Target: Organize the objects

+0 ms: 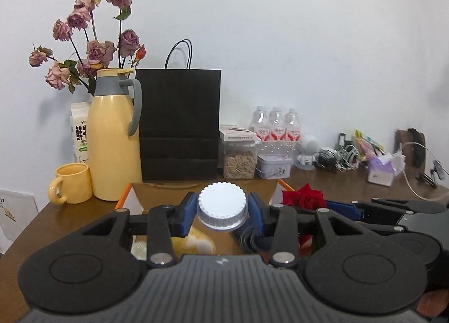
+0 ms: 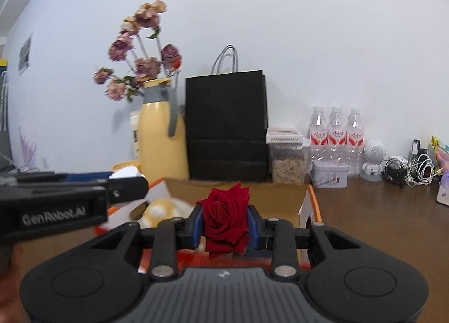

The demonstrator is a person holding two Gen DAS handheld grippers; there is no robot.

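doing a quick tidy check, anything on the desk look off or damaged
The flowers behind the yellow jug look wilted and dried, heads drooping. At the right end, a tangle of cables lies loose on the table. Nothing looks spilled or tipped.

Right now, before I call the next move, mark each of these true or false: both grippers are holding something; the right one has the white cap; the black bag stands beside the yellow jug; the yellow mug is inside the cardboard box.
1. Both grippers hold something. True: the left gripper and the right gripper are each shut on a thing.
2. The right gripper has the white cap. False: it grips the red rose; the white cap is in the left one.
3. The black bag stands beside the yellow jug. True.
4. The yellow mug is inside the cardboard box. False: it stands on the table, left of the jug.
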